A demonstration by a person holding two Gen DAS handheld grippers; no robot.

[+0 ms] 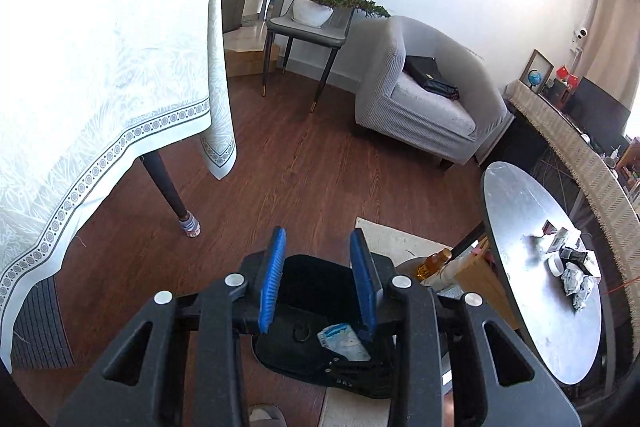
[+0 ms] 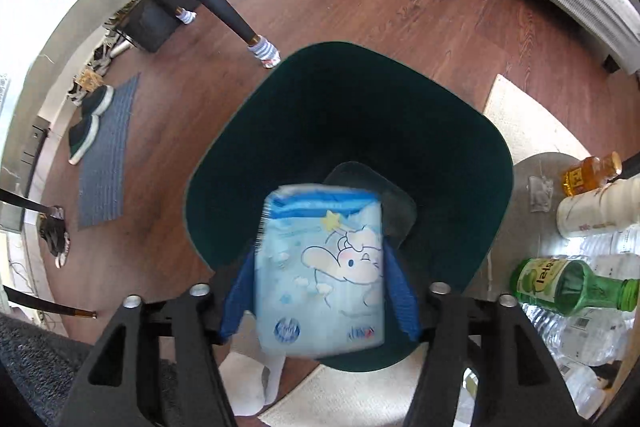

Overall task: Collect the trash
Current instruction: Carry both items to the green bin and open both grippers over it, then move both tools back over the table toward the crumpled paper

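Observation:
A dark bin (image 2: 304, 115) stands on the wood floor, directly below my right gripper (image 2: 320, 287). A light blue cartoon-printed tissue packet (image 2: 320, 267) sits between the right gripper's blue fingers (image 2: 400, 291) over the bin's mouth, blurred. The jaws stand wide on either side of it; I cannot tell whether they touch it. My left gripper (image 1: 318, 279) is open and empty above the same bin (image 1: 316, 347); the packet (image 1: 344, 341) shows below it. Crumpled paper (image 1: 578, 283) lies on the round grey table (image 1: 532, 227).
A table with a white cloth (image 1: 100, 67) and dark legs is at left. A grey armchair (image 1: 424, 95) and a chair with a plant are behind. Bottles (image 2: 572, 283) lie right of the bin. Shoes and a mat (image 2: 104, 147) are at left.

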